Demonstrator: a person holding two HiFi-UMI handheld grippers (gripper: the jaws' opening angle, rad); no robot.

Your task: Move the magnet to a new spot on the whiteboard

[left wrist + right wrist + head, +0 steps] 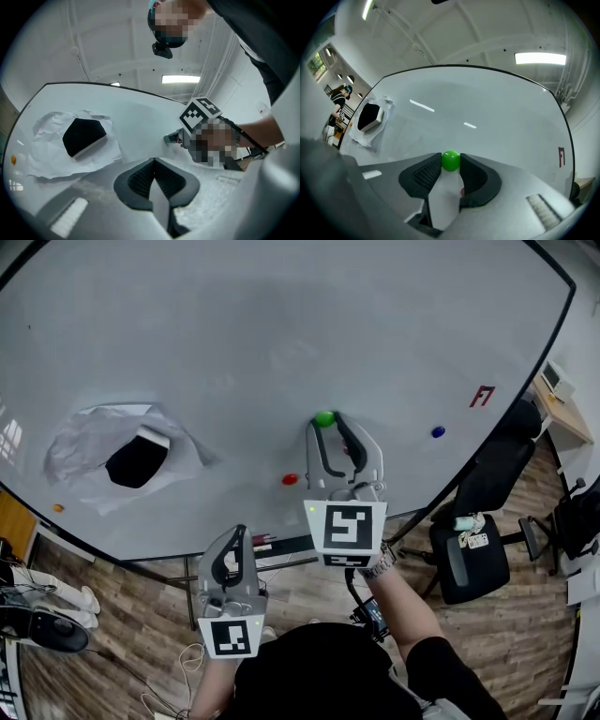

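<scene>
right gripper [328,421] fingers pinch the green magnet [450,160] on the whiteboard [281,334]; red magnet [290,479] at its 7 o'clock; left gripper [153,161] fingers pressed together.

We find a large whiteboard [281,324] filling most of the view. The right gripper [330,424] is held up to it, with a green magnet [324,418] at the tips of its jaws. A red magnet [290,479] sits just left of that gripper, and a blue magnet [438,431] sits well to its right. The left gripper [238,532] is lower, near the board's bottom edge, jaws together. A black eraser [136,461] rests on crumpled paper [84,451] at the board's left. An office chair [473,559] stands on the wooden floor [112,652].
</scene>
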